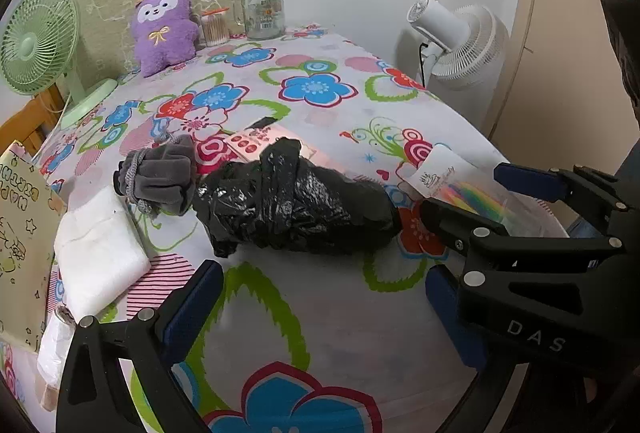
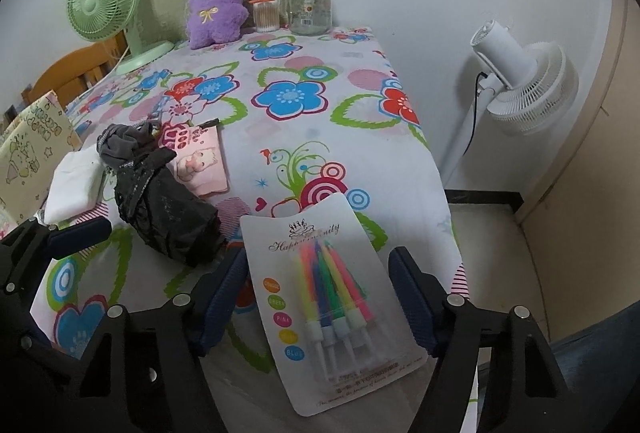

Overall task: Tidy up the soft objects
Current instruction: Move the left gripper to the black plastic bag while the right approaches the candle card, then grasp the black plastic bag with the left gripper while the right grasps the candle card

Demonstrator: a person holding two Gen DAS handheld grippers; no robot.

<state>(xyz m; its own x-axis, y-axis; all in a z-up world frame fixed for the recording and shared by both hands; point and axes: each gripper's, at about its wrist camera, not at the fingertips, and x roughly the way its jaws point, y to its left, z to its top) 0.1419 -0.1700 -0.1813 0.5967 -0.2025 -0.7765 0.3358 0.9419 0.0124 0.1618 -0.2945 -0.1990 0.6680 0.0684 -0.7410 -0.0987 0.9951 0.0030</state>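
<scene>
In the left wrist view, a glass jar (image 1: 264, 11) with a black lid and a green cap stands at the far edge of the counter (image 1: 332, 113), at 12 o'clock; what it holds cannot be told. Just left of it a small clear container (image 1: 215, 28) is packed with thin sticks. A purple plush toy (image 1: 164, 29) sits upright at 11 o'clock. The black plastic bundle (image 1: 296, 201) lies mid-counter, its long axis running from 10 o'clock to 4 o'clock, touching a grey drawstring pouch (image 1: 160, 179) at its left end. The left gripper (image 1: 320, 297) is spread wide with nothing between its fingers. The right gripper (image 1: 468, 193) reaches in from 3 o'clock around the candle card (image 1: 448, 173). In the right wrist view, the candle card (image 2: 332, 297) lies flat at the near counter (image 2: 320, 161) edge, its long axis running from 11 o'clock to 5 o'clock, candle tips pointing away. The right gripper (image 2: 320, 297) straddles the card; its blue pads look to meet the card's edges, though whether they press on it cannot be told. The black plastic bundle (image 2: 168, 213) lies at 10 o'clock.
</scene>
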